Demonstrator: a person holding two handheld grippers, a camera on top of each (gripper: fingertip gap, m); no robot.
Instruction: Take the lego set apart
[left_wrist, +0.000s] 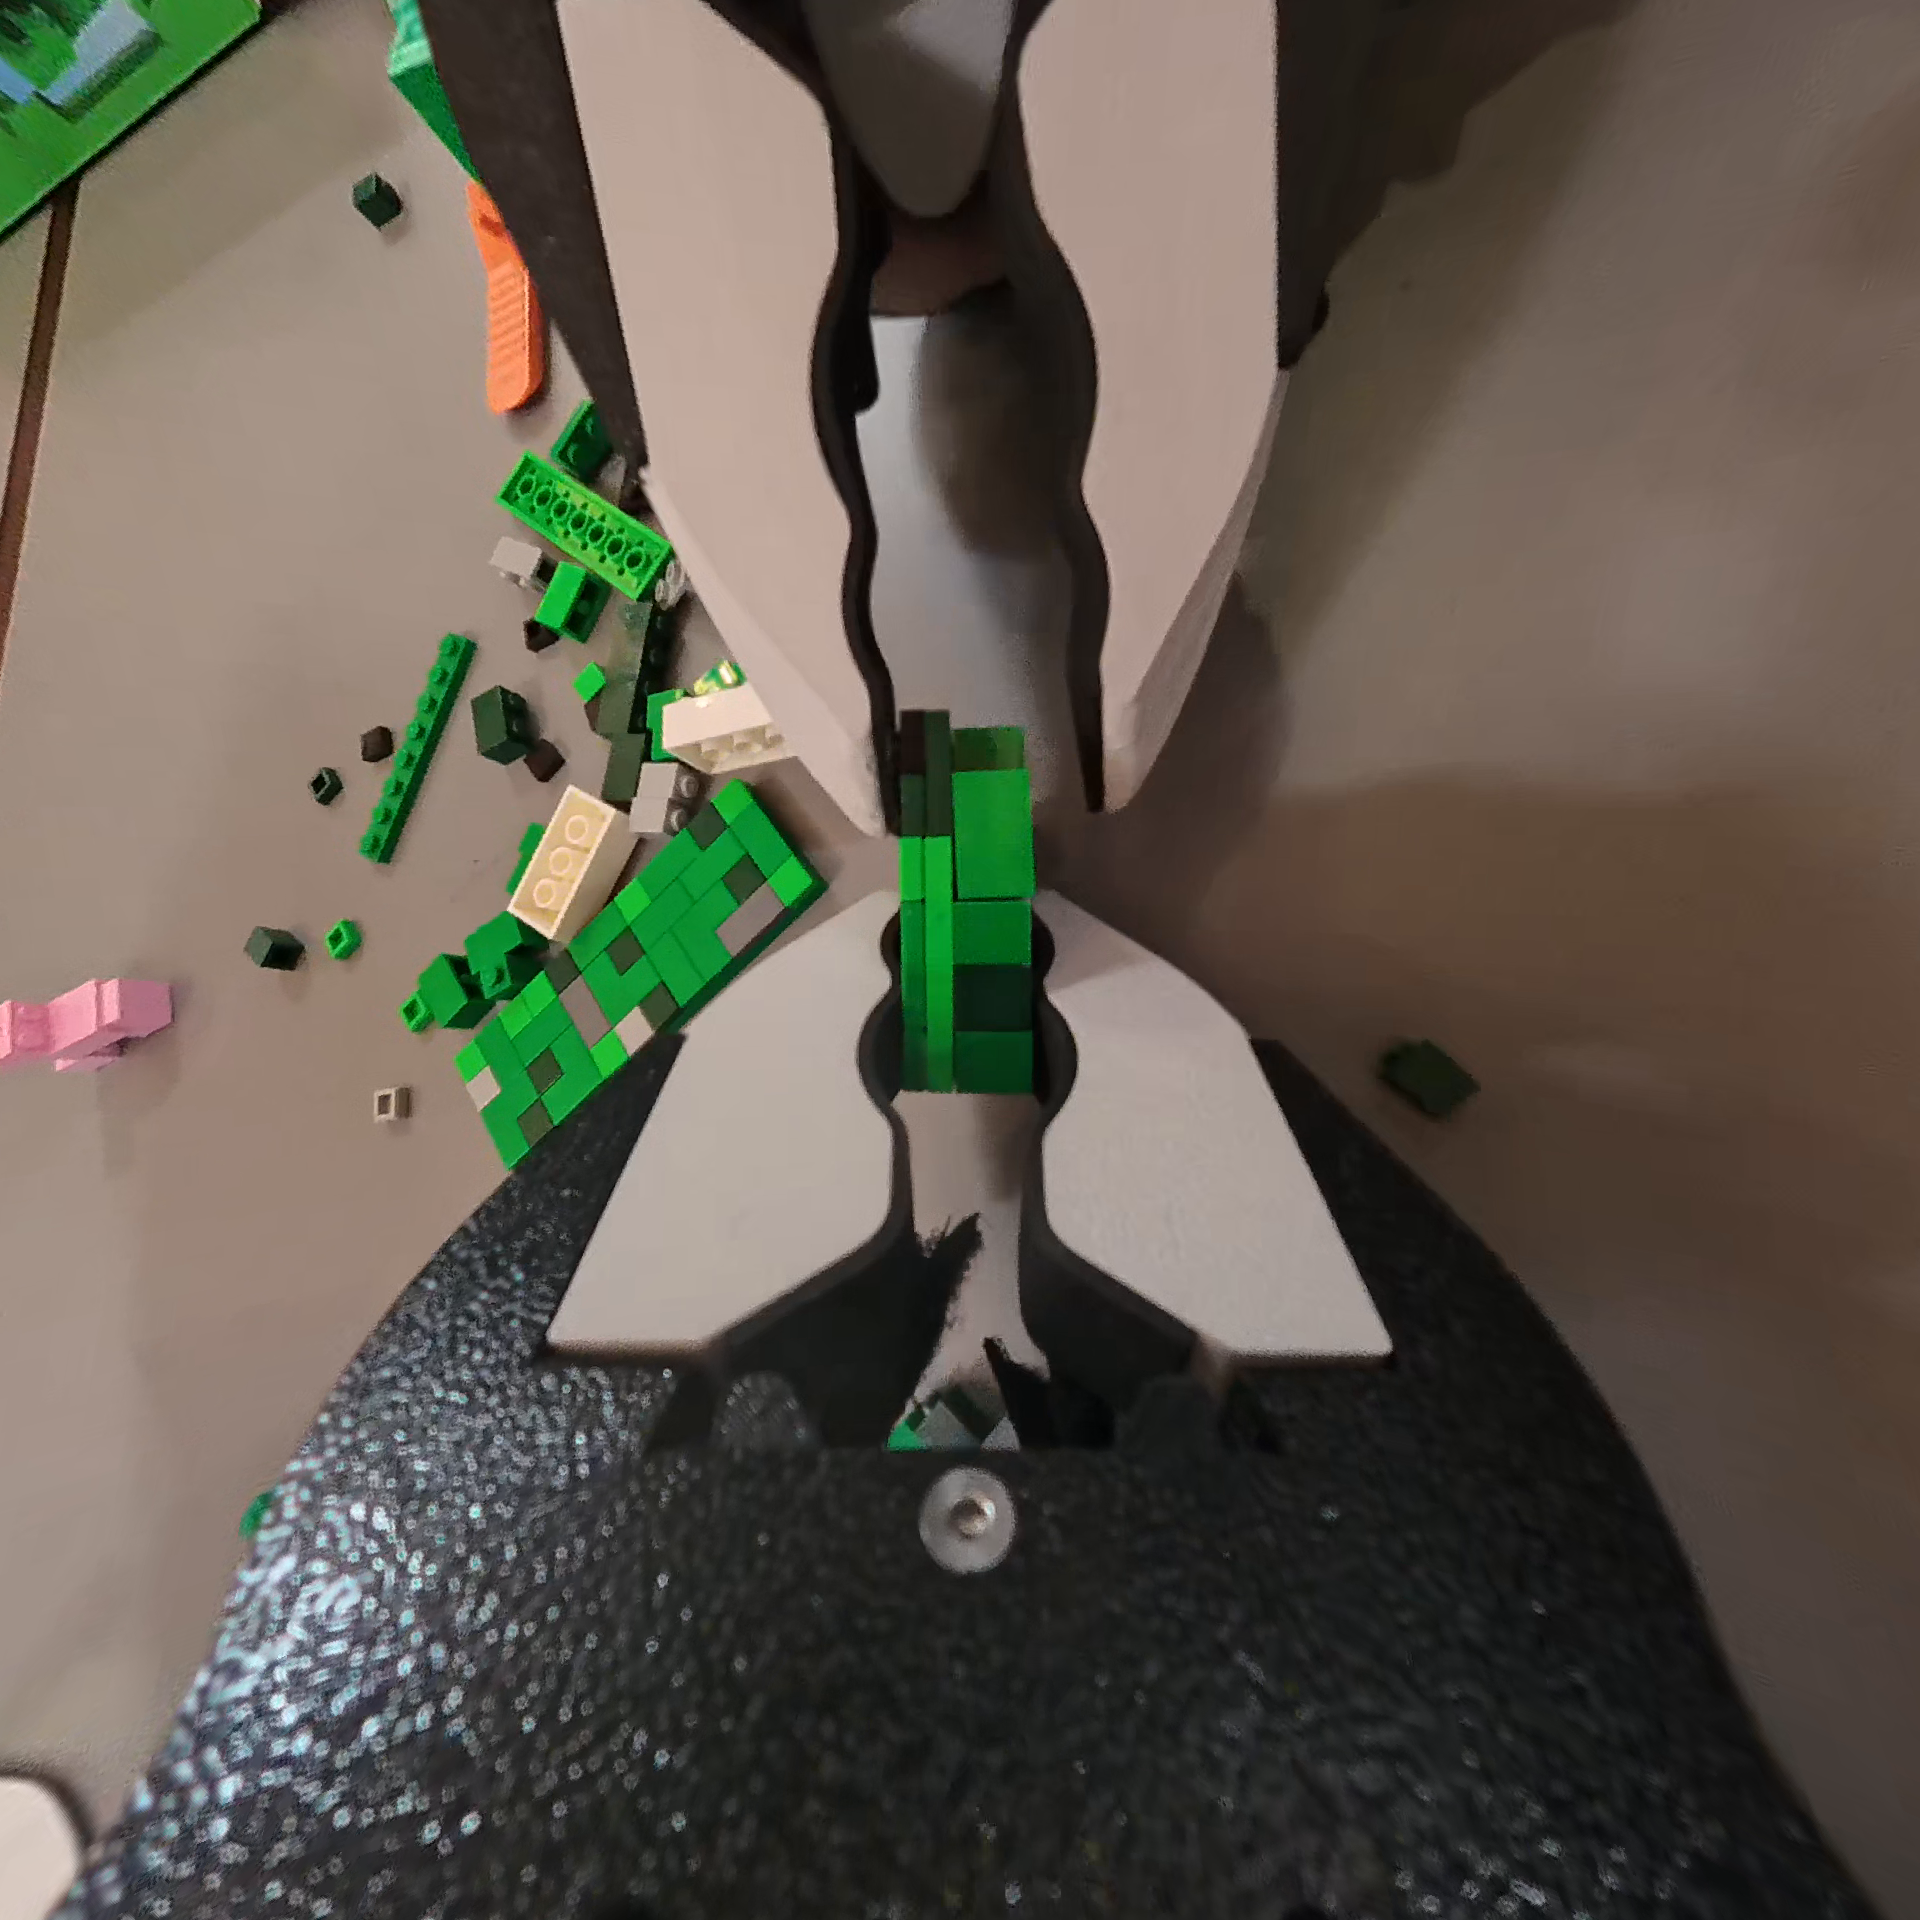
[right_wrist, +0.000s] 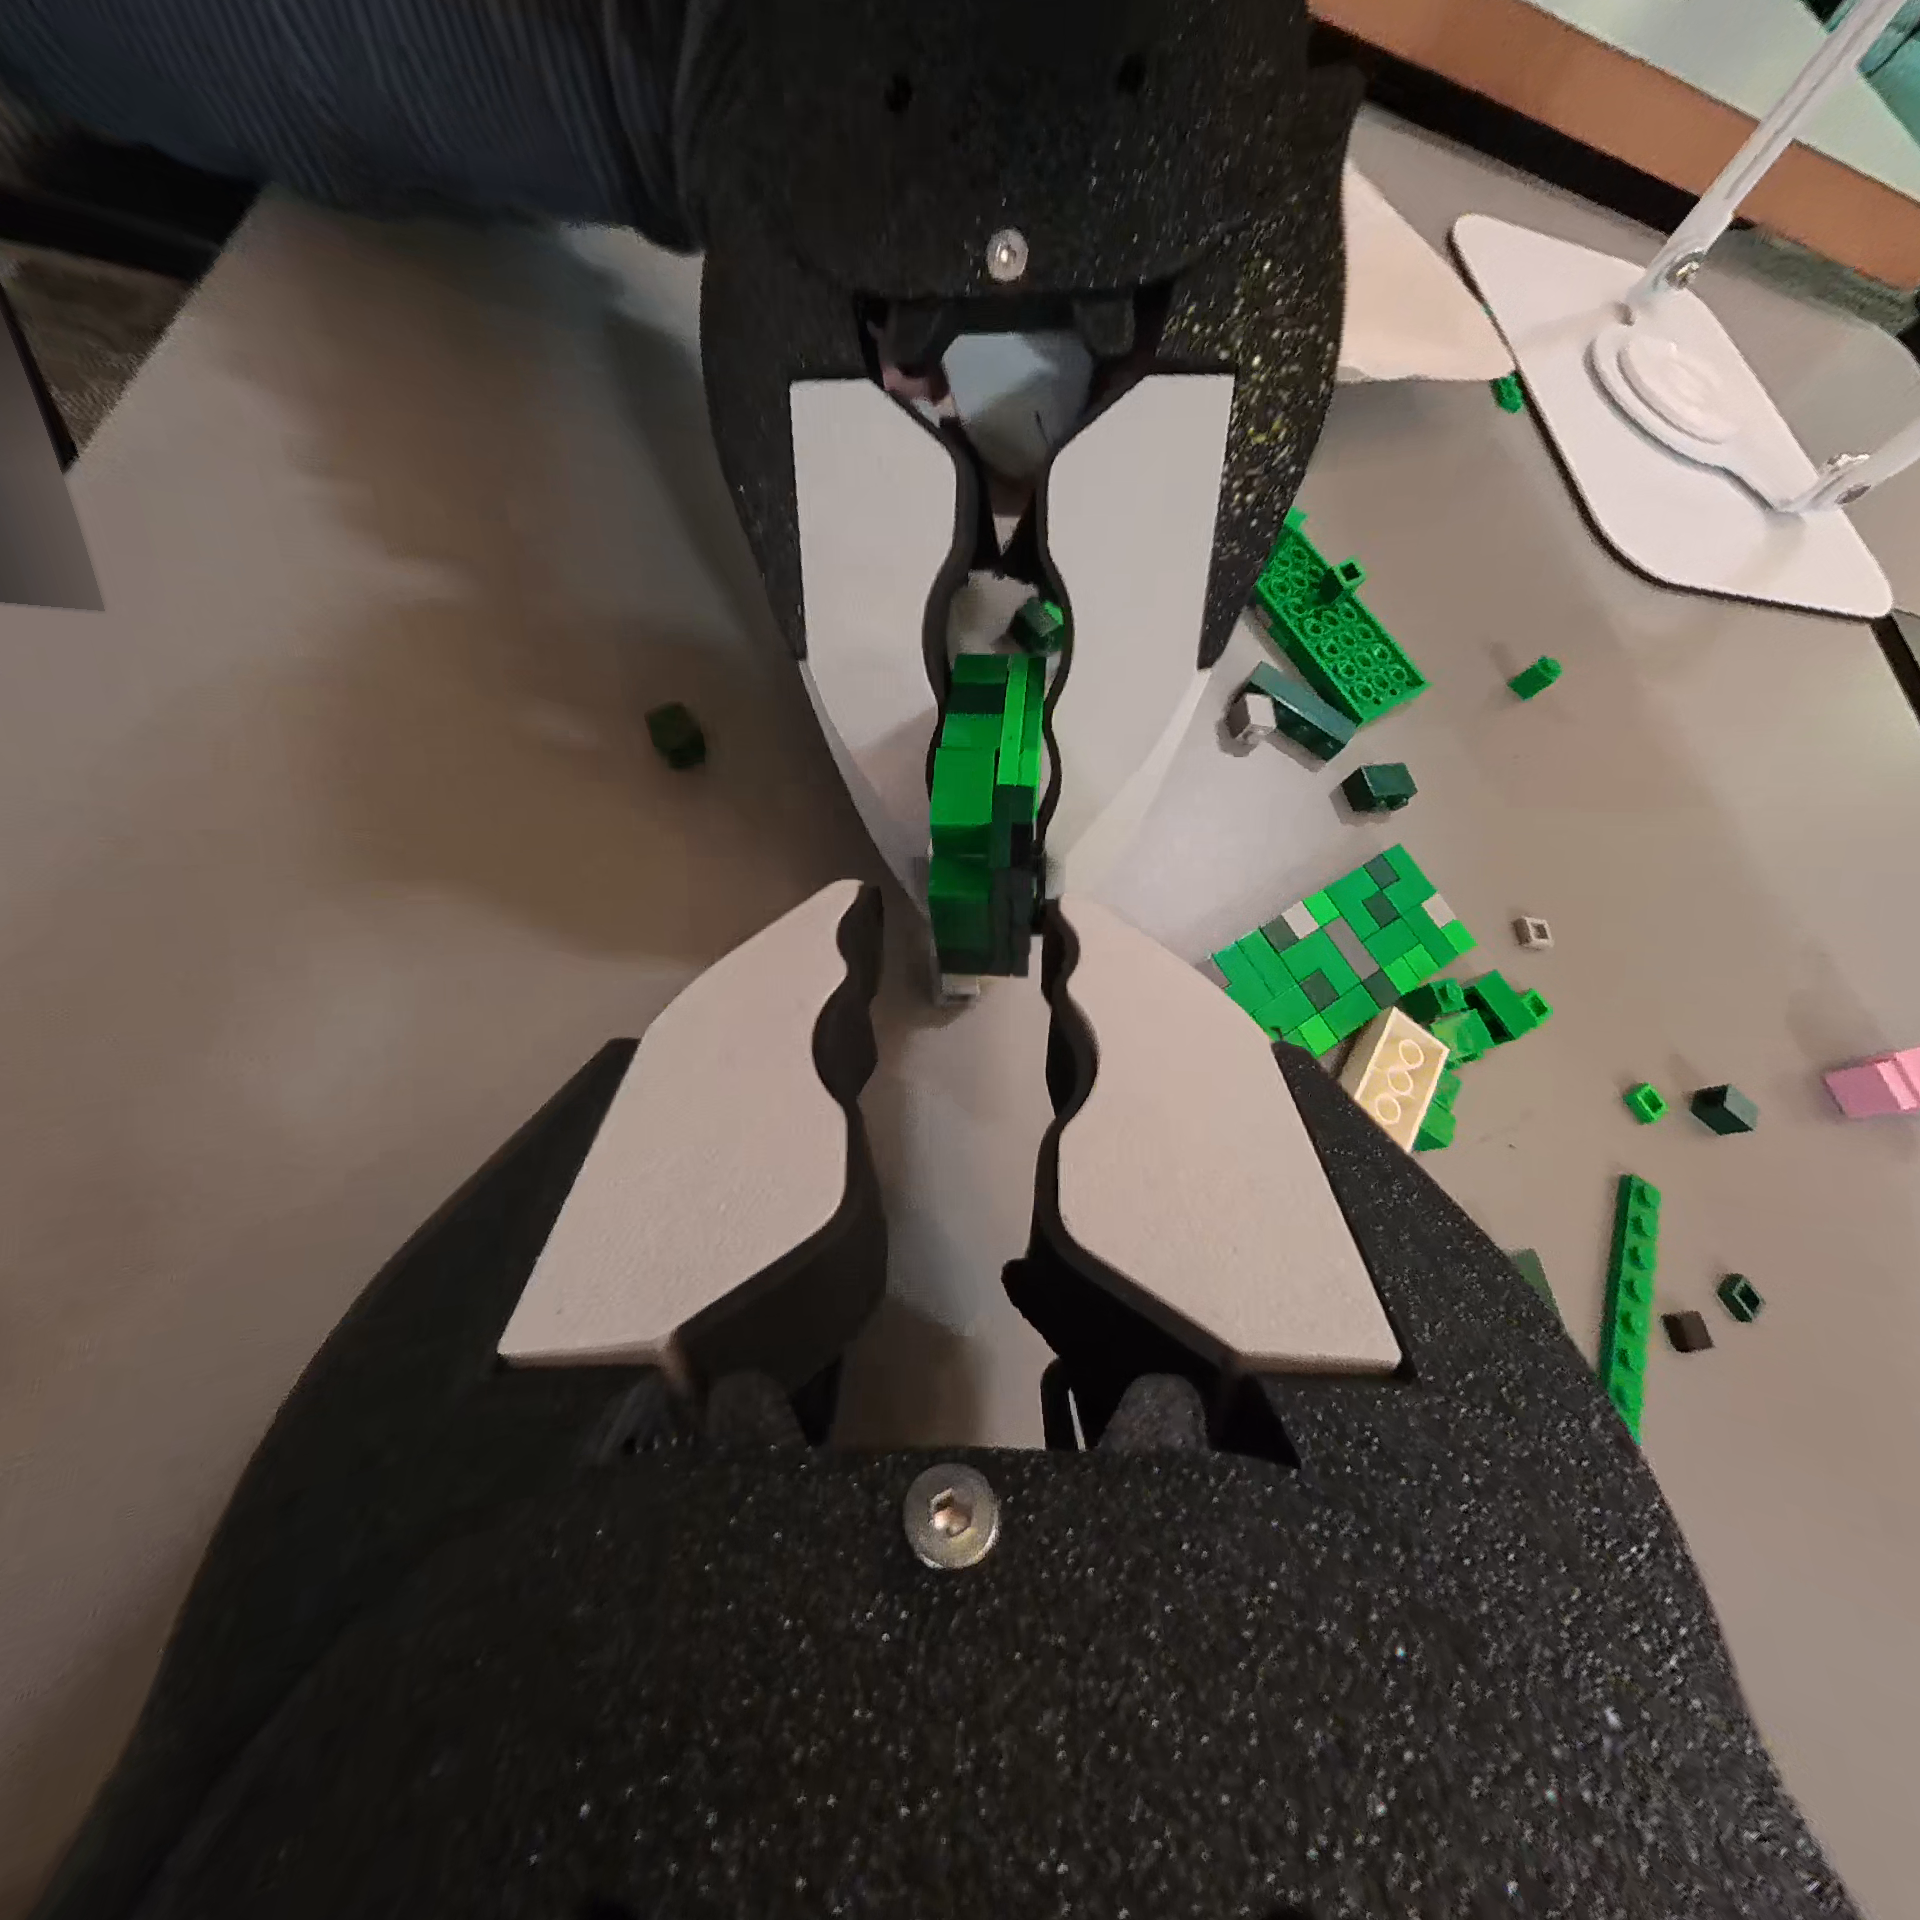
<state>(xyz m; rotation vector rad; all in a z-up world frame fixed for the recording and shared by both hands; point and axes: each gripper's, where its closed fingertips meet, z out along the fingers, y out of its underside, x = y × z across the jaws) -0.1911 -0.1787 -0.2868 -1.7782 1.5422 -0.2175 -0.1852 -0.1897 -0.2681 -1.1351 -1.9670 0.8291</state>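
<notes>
My left tongs (left_wrist: 966, 997) are clamped on a green slab (left_wrist: 971, 914), a thin stack of green plates held on edge above the table (left_wrist: 1558, 727). Its lower end sits hidden between my pads, so I cannot see how deep it goes. My right tongs (right_wrist: 961, 935) face the left pair nose to nose. Their tips bracket the slab's far end, and in the left wrist view one finger touches it while the other stands just off, the jaws apart. In the right wrist view the slab (right_wrist: 982, 821) is blurred, and a small grey bit at its near end is hard to make out.

Beside the tongs a flat green panel (left_wrist: 644, 966) lies on the table, partly cut off by my left tongs. A cream brick (left_wrist: 571, 862) rests against it, among loose green and dark pieces. A long green strip (left_wrist: 416, 748) lies apart. An orange tool (left_wrist: 509, 301) is half hidden behind my right tongs. A pink piece (left_wrist: 88, 1023) is cut off at the edge. A green box (left_wrist: 94, 94) shows only a corner; no writing is readable. A white stand (right_wrist: 1683, 436) sits far off.
</notes>
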